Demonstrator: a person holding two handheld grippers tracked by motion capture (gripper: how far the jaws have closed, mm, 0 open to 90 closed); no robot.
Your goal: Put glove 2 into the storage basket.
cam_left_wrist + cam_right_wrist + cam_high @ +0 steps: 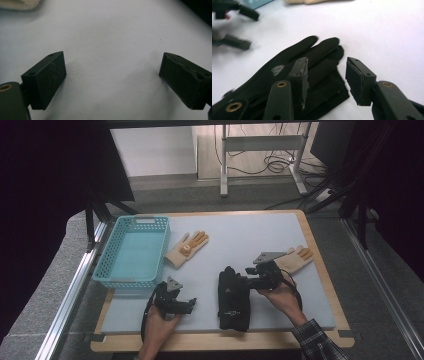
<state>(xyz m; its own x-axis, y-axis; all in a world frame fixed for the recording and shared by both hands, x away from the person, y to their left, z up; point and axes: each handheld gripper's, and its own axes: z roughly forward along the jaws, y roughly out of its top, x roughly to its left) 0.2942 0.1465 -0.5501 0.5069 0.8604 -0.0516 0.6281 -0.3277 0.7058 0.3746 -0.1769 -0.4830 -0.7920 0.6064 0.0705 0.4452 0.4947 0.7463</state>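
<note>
Black gloves [233,302] lie stacked on the grey mat [235,240], fingers pointing away from me. My right gripper [244,279] hovers at their finger end, open. In the right gripper view its jaws [327,67] stand apart just over the black glove's fingers [317,50], the left pad above the glove, the right pad beyond its edge; neither pad presses on it. My left gripper [191,304] rests left of the black gloves, open over bare mat [110,37], with nothing between its jaws [112,72]. It appears blurred in the right gripper view [245,27].
A light blue basket [132,252] stands empty at the mat's left. One cream glove [187,248] lies just right of it, its cuff in the left gripper view [20,4]. Another cream glove [297,257] lies at the right edge, partly behind the right gripper's grey plate.
</note>
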